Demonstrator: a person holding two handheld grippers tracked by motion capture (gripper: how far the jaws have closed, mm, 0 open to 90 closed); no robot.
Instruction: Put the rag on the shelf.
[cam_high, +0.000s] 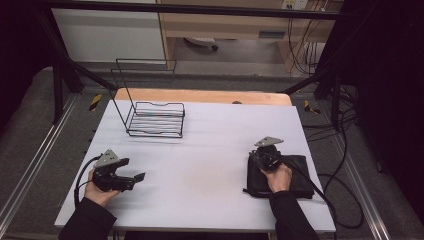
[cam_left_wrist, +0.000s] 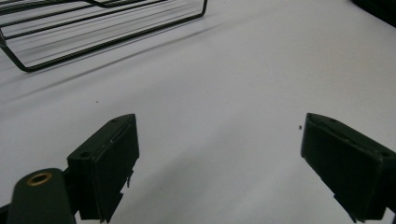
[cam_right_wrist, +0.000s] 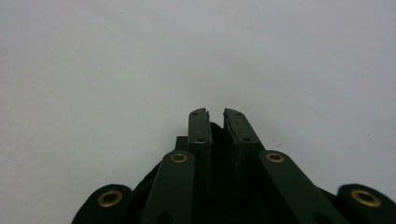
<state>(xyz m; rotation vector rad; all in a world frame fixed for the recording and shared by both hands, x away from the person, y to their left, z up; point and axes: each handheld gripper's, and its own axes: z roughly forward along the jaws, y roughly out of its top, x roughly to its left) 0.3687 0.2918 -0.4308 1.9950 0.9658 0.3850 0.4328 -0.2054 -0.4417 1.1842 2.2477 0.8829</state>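
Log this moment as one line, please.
right gripper: shut on black fabric | left gripper: open, empty | wire rack: untouched

The middle of the table (cam_high: 210, 150) lies bare from left to right, giving open passage. A wire rack (cam_high: 155, 117) stands in the way at upper left, and a black folded cloth (cam_high: 295, 177) occupies the lower right.
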